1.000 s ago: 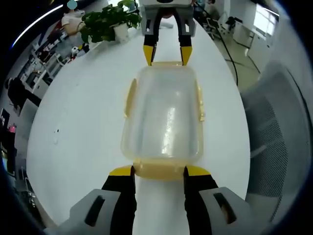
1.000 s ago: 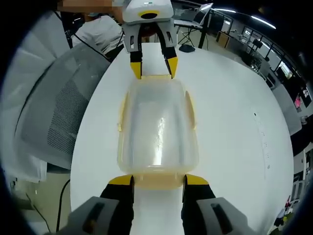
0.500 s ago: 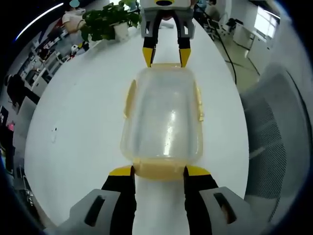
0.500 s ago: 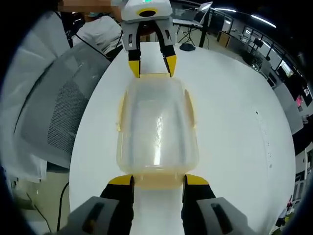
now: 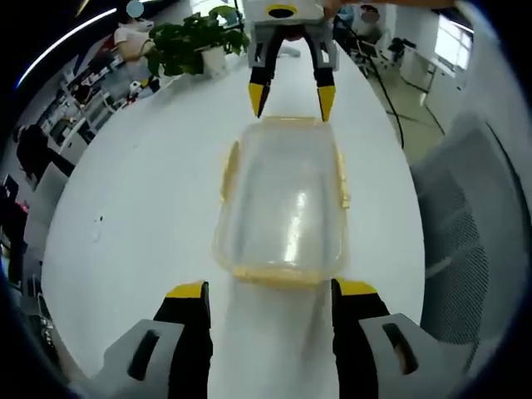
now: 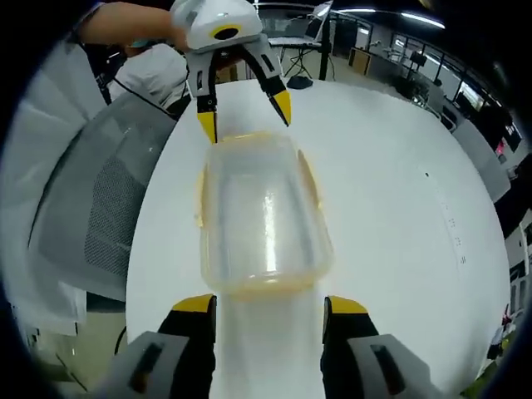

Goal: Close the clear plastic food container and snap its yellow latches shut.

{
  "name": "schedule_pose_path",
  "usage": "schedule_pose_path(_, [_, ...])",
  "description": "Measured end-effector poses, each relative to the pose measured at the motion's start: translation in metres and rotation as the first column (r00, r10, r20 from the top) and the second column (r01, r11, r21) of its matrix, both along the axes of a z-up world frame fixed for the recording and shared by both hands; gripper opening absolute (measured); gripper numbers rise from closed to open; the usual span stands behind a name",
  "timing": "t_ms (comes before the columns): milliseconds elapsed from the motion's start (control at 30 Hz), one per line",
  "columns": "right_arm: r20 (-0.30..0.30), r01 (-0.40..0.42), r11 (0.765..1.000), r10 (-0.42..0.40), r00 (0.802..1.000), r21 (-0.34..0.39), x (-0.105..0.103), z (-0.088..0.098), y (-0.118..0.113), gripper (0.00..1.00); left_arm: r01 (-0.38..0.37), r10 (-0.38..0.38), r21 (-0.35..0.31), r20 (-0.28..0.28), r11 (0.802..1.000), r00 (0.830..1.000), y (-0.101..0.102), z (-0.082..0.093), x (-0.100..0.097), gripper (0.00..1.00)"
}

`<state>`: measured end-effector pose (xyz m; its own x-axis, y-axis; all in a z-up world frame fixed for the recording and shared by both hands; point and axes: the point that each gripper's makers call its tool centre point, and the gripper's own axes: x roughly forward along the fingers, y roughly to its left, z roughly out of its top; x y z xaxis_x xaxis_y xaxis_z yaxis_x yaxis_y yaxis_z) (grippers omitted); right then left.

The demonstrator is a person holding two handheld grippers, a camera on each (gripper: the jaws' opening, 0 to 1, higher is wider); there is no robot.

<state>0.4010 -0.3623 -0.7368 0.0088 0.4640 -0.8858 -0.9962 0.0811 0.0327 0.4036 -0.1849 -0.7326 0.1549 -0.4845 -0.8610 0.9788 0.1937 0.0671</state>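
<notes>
- The clear plastic food container sits with its lid on, on the white table, lying lengthwise between my two grippers; in the right gripper view it is at.
- Its yellow latches run along the long sides and across both short ends — I cannot tell whether any of them is snapped down.
- My left gripper has its jaws spread apart, wider than the container's near end and just short of it, clasping nothing.
- My right gripper is likewise spread, its yellow tips just clear of the near short end.
- In the left gripper view the right gripper hangs over the far end with its jaws parted; in the right gripper view the left gripper does the same, tilted.
- A potted plant stands at the far edge of the table.
- A grey mesh chair stands beside the table.
</notes>
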Motion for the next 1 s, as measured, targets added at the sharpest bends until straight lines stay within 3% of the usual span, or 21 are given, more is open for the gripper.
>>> schedule_pose_path(100, [-0.012, 0.041, 0.999, -0.041, 0.999, 0.015, 0.001, 0.003, 0.002, 0.48, 0.015, -0.016, 0.019, 0.010, 1.000, 1.000, 0.003, -0.001, -0.003, 0.51])
schedule_pose_path(333, [-0.020, 0.060, 0.998, -0.059, 0.998, 0.035, 0.001, 0.011, 0.011, 0.43, 0.000, 0.000, 0.017, -0.040, 1.000, 0.999, 0.002, -0.002, -0.013, 0.48])
schedule_pose_path(500, [-0.067, 0.088, 0.995, -0.086, 0.994, 0.036, -0.003, 0.014, 0.014, 0.37, -0.023, 0.025, 0.036, -0.058, 0.999, 0.998, 0.002, 0.000, -0.014, 0.46])
schedule_pose_path(733, [-0.071, 0.153, 0.988, -0.151, 0.986, 0.023, 0.001, 0.015, 0.015, 0.34, -0.083, 0.084, 0.020, -0.076, 0.996, 0.994, 0.002, 0.008, -0.013, 0.47])
schedule_pose_path(867, [-0.106, 0.241, 0.970, -0.237, 0.966, 0.023, 0.003, 0.016, 0.015, 0.39, -0.135, 0.137, 0.021, -0.084, 0.991, 0.987, 0.002, 0.010, -0.009, 0.47])
schedule_pose_path(933, [-0.090, 0.276, 0.961, -0.274, 0.958, 0.015, 0.007, 0.017, 0.013, 0.39, -0.172, 0.173, 0.018, -0.107, 0.985, 0.979, 0.002, 0.012, -0.009, 0.47])
schedule_pose_path(1000, [-0.124, 0.336, 0.941, -0.329, 0.936, 0.034, 0.006, 0.021, 0.018, 0.37, -0.213, 0.213, 0.010, -0.113, 0.977, 0.970, 0.002, 0.014, -0.005, 0.46])
